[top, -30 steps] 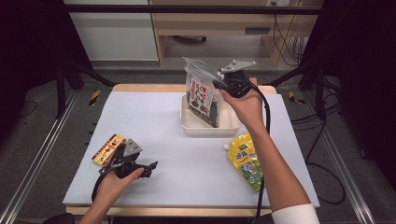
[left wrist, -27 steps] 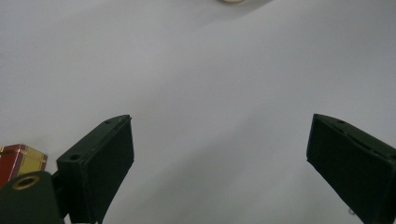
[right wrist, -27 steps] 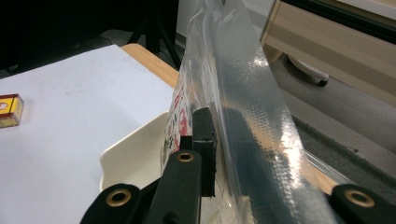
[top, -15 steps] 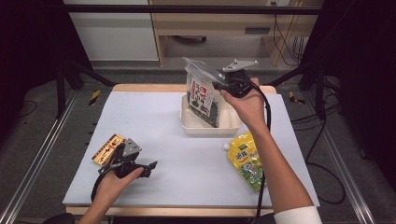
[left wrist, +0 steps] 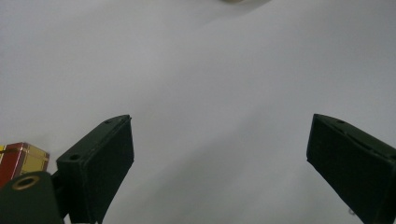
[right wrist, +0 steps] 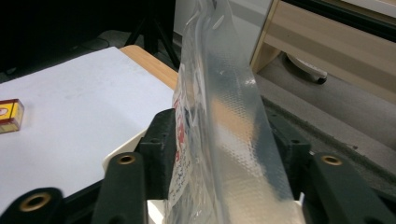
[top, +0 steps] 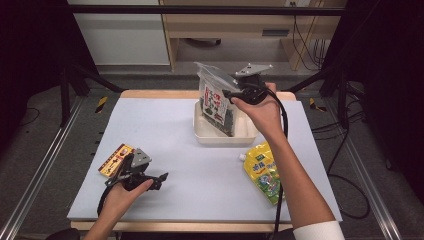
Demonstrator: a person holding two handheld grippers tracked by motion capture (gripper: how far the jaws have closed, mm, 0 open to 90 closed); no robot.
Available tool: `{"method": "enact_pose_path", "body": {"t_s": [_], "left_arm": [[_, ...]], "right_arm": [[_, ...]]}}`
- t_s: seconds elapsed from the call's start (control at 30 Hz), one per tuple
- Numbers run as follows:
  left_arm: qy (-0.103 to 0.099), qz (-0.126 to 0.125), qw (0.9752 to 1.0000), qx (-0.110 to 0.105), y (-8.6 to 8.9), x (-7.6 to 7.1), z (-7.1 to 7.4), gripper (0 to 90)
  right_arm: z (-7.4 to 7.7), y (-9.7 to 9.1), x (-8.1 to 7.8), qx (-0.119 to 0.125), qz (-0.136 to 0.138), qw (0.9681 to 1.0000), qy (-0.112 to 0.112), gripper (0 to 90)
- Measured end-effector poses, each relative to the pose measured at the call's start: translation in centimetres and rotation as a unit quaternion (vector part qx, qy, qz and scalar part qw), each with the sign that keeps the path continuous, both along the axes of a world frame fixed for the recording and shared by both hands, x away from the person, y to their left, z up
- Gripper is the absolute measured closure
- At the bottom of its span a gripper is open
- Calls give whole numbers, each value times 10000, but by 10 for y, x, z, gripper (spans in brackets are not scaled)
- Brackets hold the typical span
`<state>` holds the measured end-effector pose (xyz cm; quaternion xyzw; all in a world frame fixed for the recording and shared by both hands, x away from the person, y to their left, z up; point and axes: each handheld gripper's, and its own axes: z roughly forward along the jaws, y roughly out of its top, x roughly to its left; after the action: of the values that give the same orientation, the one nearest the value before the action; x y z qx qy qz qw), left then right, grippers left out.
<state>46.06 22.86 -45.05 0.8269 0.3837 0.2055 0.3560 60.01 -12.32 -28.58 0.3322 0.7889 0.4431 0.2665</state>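
A clear bag of dark snack with a red and white label (top: 215, 102) stands upright in the white tray (top: 220, 137) at the back of the table. My right gripper (top: 227, 92) is at the bag's top edge. Its jaws have just been opening, and the bag's clear seal (right wrist: 224, 93) still stands between them. The pads (right wrist: 163, 144) sit apart on either side of the film without pressing it flat. My left gripper (top: 162, 176) rests low near the table's front left, open, with nothing between its jaws (left wrist: 219, 154).
A red and yellow box (top: 116, 159) lies just left of the left gripper and also shows at the edges of the gripper views (left wrist: 18, 158) (right wrist: 9, 115). A yellow pouch (top: 263, 170) lies at the front right under the right forearm. The white mat (top: 165, 130) stretches between them.
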Motion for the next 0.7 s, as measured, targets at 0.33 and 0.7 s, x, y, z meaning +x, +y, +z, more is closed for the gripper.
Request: {"method": "enact_pose_path", "body": {"t_s": [0.33,0.7], "left_arm": [[-4,8,10000,21,2,0,1,69],[-54,51,9999,89,5,1,2,59]], "right_arm": [[1,0,-9,-26,-67,9997,-220,252],[-4,-25,-52,273,-67,9991,-314,161]]}}
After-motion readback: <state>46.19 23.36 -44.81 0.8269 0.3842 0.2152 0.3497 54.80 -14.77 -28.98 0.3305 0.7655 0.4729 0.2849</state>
